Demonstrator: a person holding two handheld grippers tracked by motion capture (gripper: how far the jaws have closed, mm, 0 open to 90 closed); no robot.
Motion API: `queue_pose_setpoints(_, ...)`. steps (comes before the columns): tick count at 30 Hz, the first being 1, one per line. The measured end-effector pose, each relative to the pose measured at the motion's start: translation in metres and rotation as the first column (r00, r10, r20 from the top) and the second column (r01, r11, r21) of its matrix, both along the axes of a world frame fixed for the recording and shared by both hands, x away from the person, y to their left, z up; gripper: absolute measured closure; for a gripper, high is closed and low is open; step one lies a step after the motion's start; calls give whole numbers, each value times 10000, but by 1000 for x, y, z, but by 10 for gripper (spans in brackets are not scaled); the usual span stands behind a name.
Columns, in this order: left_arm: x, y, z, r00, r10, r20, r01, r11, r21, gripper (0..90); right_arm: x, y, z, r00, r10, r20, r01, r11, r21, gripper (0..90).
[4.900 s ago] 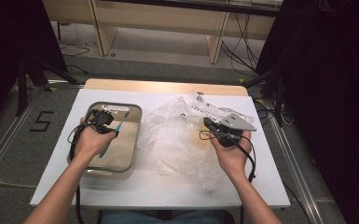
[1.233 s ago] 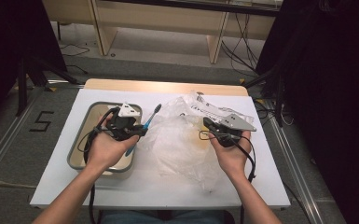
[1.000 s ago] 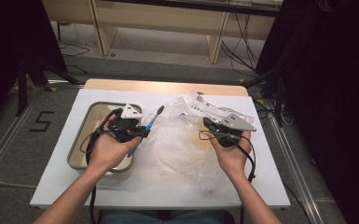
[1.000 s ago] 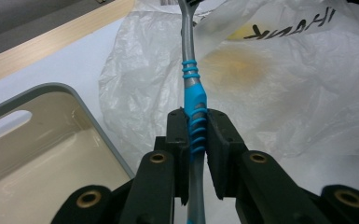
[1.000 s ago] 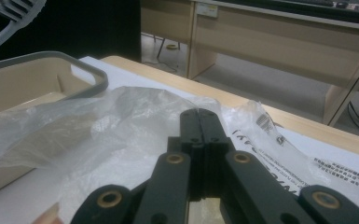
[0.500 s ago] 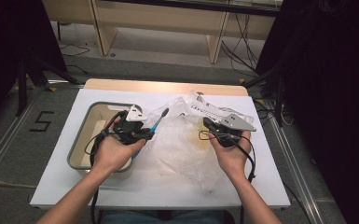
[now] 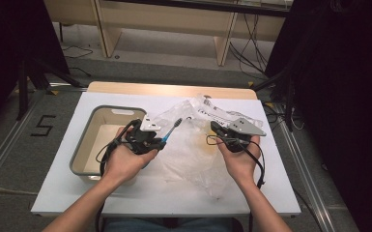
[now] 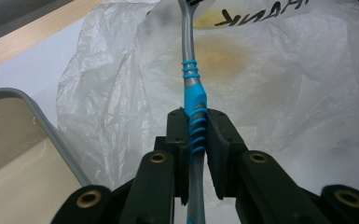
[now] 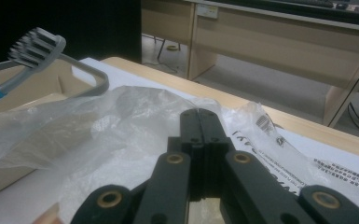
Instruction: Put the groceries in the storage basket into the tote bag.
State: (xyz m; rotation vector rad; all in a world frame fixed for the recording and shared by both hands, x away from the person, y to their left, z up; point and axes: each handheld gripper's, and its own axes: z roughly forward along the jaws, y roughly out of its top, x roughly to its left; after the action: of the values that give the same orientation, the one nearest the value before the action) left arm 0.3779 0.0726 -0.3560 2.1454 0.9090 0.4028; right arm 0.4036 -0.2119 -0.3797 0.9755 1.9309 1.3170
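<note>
A grey toothbrush [image 7: 170, 131] with blue grip rings is clamped by its handle in my left gripper [image 7: 160, 140]. In the left gripper view the pads [image 8: 179, 135] press on the blue ribbed part of the toothbrush [image 8: 193, 93], and its head points at the crumpled clear plastic bag [image 8: 270, 70]. The bag [image 7: 188, 154] lies mid-table. At the bag's upper right edge my right gripper [image 7: 214, 127] is shut, with the film drawn up to its tips. In the right gripper view the right gripper [image 9: 199, 116] has its jaws together amid the bag [image 9: 121, 116], and the brush head [image 9: 37, 46] shows at the far left.
A grey-rimmed beige tray [image 7: 79, 154] stands on the left of the white table [image 7: 270, 193], just left of my left hand. The tray's rim [image 8: 42, 121] sits close below the held brush. Desks and cables lie beyond the table's far edge.
My left hand has carried the toothbrush from over the tray to the right, up to the bag's raised edge. The right hand and its gripper have stayed put.
</note>
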Motion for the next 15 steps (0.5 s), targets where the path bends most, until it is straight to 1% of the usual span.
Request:
queue_pose_setpoints(1,0,-1,-1,10000,-1,-14,1,10000,-20,793,0,0,0,10000,0,-1,0,10000,-1,900)
queue_pose_setpoints(5,0,-5,-5,9999,-100,-113,102,9999,129,793,0,1,0,10000,21,0,-21,10000,-10,900)
queue_pose_setpoints(15,1,-14,-13,9993,-201,-306,212,9992,338,793,0,1,0,10000,34,17,-34,10000,3,900)
